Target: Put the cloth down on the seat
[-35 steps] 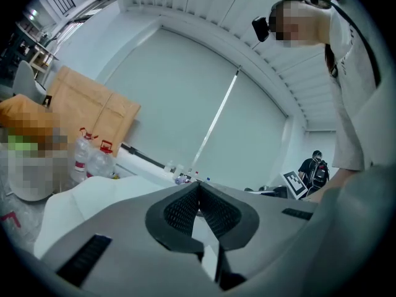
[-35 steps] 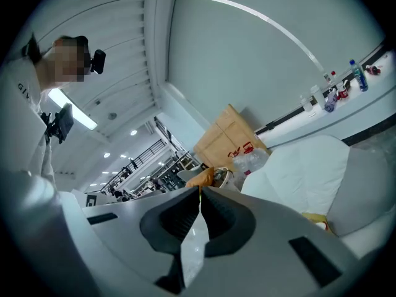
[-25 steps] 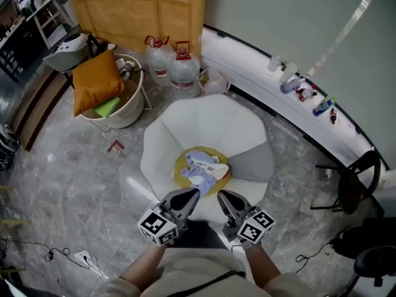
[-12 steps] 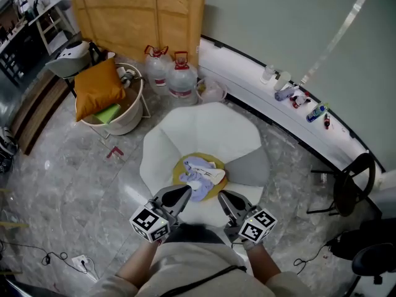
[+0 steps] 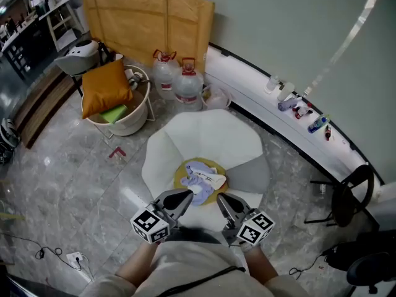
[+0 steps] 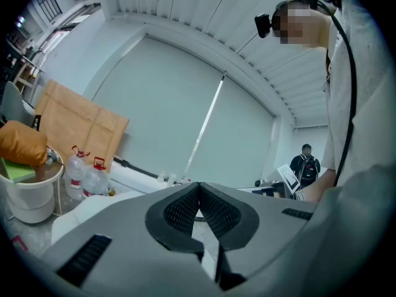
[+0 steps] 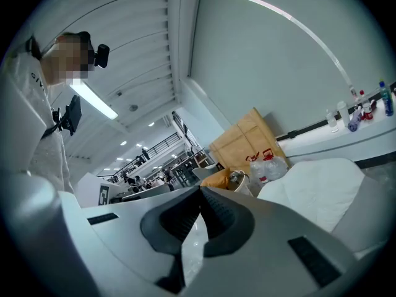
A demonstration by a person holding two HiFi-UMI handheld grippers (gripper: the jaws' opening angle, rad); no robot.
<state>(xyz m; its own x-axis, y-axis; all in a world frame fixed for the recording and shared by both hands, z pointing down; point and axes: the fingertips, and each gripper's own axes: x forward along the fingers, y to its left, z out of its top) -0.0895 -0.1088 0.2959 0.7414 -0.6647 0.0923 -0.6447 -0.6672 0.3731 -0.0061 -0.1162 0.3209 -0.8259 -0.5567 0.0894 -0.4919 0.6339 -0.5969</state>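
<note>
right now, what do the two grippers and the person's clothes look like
Both the left gripper and the right gripper are grey plastic, tapering to a beak shape, with black ribbed pads inside. Each carries a white cube printed with black square markers. The person wears a pale top, and a thin black cable runs down over it.

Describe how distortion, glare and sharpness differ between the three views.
Head view: wide-angle, so the white ledge looks bowed; a pale glare patch lies on the glossy floor; the cloth is sharp. Left gripper view: strong fisheye circle with black corners, left tool large and soft. Right gripper view: same fisheye, right tool soft, ceiling light bright.
</note>
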